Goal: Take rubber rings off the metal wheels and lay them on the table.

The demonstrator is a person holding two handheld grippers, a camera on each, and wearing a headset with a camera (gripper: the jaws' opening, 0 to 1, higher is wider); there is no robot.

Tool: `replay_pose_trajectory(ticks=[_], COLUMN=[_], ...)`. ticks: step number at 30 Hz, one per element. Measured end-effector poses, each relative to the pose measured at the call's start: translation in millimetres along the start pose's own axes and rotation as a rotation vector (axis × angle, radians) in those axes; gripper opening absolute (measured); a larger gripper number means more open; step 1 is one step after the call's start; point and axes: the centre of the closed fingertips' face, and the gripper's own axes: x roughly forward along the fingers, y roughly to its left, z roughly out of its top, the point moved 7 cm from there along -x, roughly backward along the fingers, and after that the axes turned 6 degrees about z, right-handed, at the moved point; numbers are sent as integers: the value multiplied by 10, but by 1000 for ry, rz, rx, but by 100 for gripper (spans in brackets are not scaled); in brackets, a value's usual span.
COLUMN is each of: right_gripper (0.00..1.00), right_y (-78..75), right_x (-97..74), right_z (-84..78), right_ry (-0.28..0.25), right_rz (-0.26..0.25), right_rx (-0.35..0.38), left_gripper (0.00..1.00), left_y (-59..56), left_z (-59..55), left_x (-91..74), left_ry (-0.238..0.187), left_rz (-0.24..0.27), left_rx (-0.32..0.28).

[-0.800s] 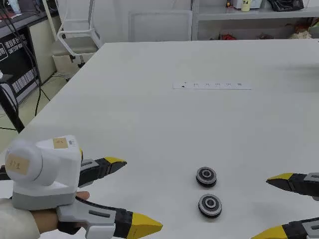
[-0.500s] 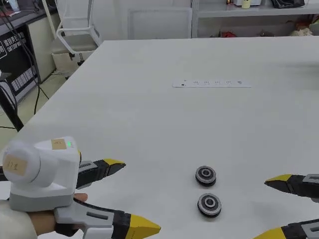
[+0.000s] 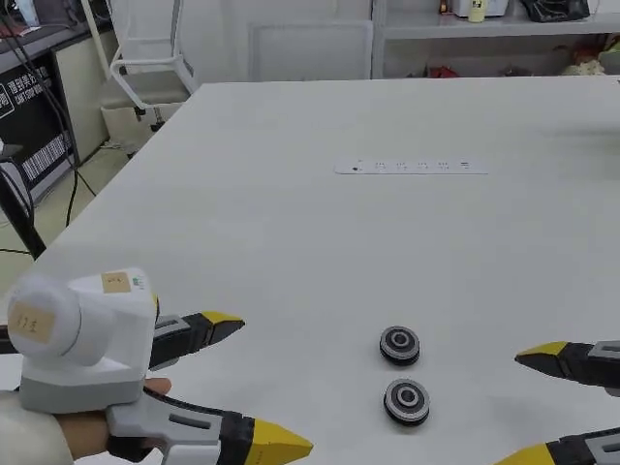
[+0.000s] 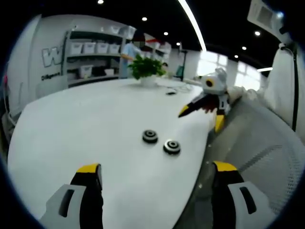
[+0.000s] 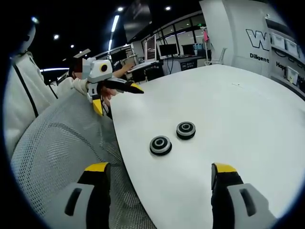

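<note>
Metal wheels [image 3: 400, 346] [image 3: 407, 402] rest between the two gaping hand-held grippers [image 3: 271, 382] [image 3: 513, 407].

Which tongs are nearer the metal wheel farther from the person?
Right, it seems. The right tongs sit open just right of the far wheel; the left tongs sit open farther off, on its left.

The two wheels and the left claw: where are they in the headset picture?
far wheel [image 3: 399, 345], head view, on its metal hub.
near wheel [image 3: 407, 401], head view, on its metal hub.
left claw [image 3: 273, 384], head view, midway between its yellow tips.
</note>
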Motion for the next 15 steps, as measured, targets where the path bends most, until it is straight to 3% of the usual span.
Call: replay_pose_trajectory(ticks=[15], right_gripper=[84], right_y=[-1], right_x=[-3], right_z=[1], right_ry=[-4], right_rz=[3], right_rx=[-1], left_gripper=[97], left_y=[6], left_z=[0], left_x=[2], left_ry=[-1], left_rz=[2], left_rx=[-3])
